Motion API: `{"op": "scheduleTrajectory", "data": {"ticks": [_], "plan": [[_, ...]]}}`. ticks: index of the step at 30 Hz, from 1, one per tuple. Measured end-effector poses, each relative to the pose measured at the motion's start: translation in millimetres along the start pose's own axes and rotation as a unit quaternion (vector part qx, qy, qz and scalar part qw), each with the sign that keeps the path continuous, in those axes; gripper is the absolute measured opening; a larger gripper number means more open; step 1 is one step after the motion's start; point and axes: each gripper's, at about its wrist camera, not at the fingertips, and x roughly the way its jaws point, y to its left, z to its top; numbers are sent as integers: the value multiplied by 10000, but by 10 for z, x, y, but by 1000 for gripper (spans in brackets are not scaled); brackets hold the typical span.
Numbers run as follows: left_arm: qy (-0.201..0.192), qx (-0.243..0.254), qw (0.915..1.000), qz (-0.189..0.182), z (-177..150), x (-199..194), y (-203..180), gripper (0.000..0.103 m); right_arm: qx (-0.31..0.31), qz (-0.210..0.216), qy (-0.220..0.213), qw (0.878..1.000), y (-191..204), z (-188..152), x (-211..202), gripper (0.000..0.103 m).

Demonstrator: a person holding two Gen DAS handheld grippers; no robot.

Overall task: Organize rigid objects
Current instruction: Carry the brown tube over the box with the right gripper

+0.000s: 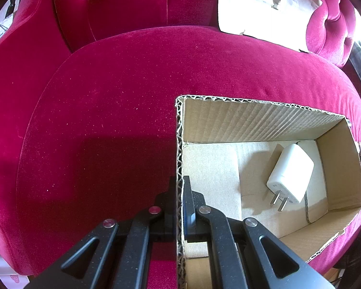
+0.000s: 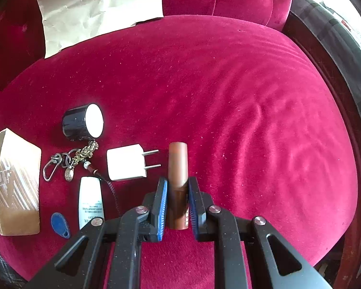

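We see a red velvet sofa seat filling both views, with a sheet of crumpled brown paper propped at the upper left of the right wrist view. In the lower right of the left wrist view an open cardboard box sits on the cushion; a white plug charger lies on its floor, prongs toward the bottom of the frame.

Our left tool is closed tight on the box's left wall, one finger outside and one inside. Our right tool, at the lower centre of its view, is clamped on a brown tube that points up the frame; the tube's lower end is partly hidden between the blue pads.

Left of the tube lie a second white charger, a black cylinder with a white face, a white tube with small print partly cut off by the tool's arm, a keychain bundle whose pieces are hard to make out, and a blue key fob. A corner of the box shows at the left edge.
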Motion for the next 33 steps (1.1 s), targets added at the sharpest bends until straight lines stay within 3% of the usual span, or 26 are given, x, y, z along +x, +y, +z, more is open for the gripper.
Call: {"op": "scheduleTrajectory", "data": {"ticks": [8,11,15,23,33], "plan": [[-14,-6,10000,-6,10,7,-12,3,2,-23,-123,9999,-36,47,-223,17],[-20,13,10000,3,10,17,-19,3,-42,0,-192,9998,135,-126,-417,17],[-32,-1,10000,-7,19,32,-20,3,-110,45,-216,9997,263,-11,-445,17],[-49,-20,10000,-22,-27,17,6,2,-342,178,-296,9988,544,-147,-682,17],[-77,13,10000,18,-38,19,0,2,-734,432,-458,9953,969,-81,-915,17]]}}
